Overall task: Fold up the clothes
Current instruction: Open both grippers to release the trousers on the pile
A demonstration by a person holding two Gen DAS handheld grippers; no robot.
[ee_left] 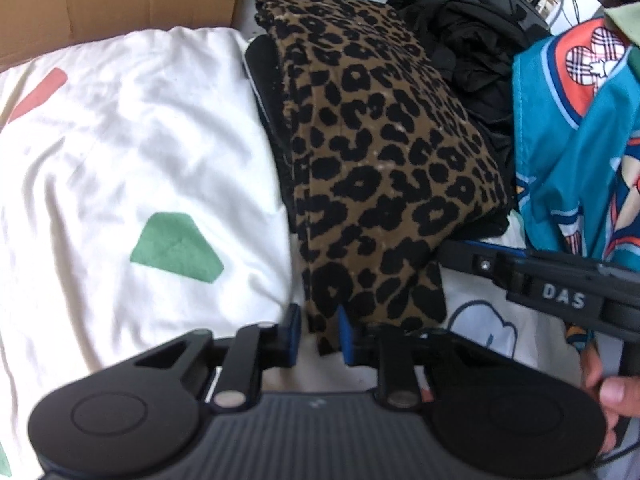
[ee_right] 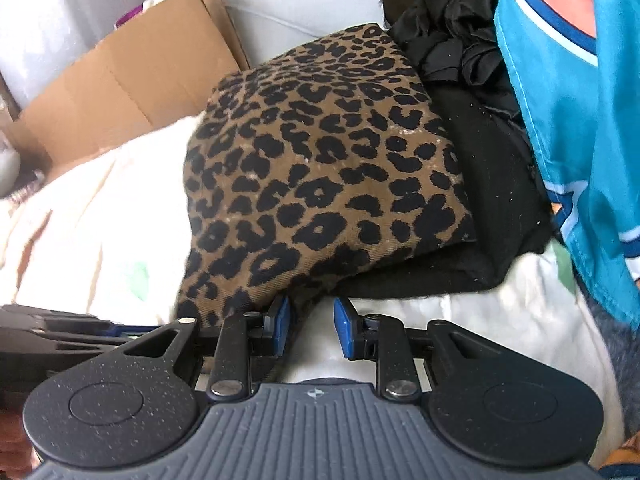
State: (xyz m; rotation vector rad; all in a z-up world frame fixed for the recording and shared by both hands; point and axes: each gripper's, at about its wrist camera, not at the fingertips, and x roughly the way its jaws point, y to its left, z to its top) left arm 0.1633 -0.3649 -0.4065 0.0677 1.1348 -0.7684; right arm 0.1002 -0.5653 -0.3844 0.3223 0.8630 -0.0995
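Leopard-print garment lies folded on white bedding, beside black clothes; left gripper pinches its near edge, while right gripper stands open, edge between its pads.

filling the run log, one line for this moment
stage: gripping hem | left claw: around leopard cloth | right claw: at its corner, open

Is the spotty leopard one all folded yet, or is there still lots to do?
The leopard-print garment already looks folded, lying on a black garment. Both grippers are at its near edge: the left gripper straddles a corner, the right gripper stands open beside it. The crumpled black clothes and the blue printed garment still look unfolded.
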